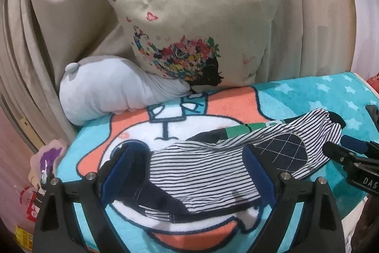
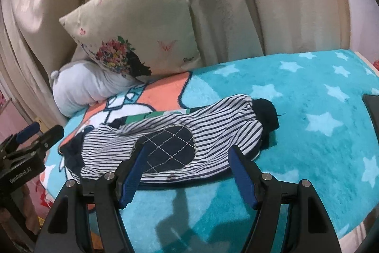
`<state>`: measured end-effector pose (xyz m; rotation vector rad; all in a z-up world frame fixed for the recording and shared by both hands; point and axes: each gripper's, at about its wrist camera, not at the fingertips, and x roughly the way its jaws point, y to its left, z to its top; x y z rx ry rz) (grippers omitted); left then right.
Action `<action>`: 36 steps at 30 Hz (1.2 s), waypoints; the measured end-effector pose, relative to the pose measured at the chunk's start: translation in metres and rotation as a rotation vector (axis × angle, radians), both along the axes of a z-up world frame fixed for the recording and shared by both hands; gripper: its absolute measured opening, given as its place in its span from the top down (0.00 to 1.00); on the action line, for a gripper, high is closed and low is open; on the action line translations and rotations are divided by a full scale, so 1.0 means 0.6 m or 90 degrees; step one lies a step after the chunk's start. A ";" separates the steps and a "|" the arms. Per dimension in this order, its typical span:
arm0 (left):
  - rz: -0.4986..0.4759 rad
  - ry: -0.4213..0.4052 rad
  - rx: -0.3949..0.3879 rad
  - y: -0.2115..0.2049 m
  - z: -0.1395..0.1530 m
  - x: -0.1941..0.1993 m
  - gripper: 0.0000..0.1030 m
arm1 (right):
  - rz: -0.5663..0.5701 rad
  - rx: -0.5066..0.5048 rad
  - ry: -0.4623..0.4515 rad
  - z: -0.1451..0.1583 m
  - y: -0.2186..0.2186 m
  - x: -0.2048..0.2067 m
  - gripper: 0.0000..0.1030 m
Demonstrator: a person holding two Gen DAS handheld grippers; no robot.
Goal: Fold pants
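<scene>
Our left claw (image 1: 191, 158) and right claw (image 2: 187, 158) both hang spread over the striped pants (image 2: 189, 134) — pinch one layer only and the fold slips apart.

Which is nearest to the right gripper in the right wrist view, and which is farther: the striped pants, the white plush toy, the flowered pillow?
From the right gripper:
1. striped pants, just ahead of the fingertips.
2. white plush toy, far left.
3. flowered pillow, behind the toy, against the curtain.
</scene>
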<state>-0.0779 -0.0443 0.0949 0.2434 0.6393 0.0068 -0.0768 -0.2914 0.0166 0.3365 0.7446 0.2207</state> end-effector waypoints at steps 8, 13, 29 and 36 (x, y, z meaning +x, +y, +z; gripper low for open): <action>0.001 0.029 0.000 -0.005 -0.024 0.025 0.11 | -0.006 0.008 0.023 -0.024 -0.004 0.019 0.27; 0.001 0.041 0.003 -0.007 -0.034 0.036 0.11 | -0.008 0.010 0.026 -0.027 -0.006 0.023 0.27; 0.092 0.143 -0.066 0.072 -0.151 0.089 0.11 | 0.208 0.298 0.130 -0.004 0.067 0.170 0.27; 0.101 0.155 -0.084 0.084 -0.172 0.086 0.11 | 0.274 0.406 0.315 -0.119 0.204 0.286 0.35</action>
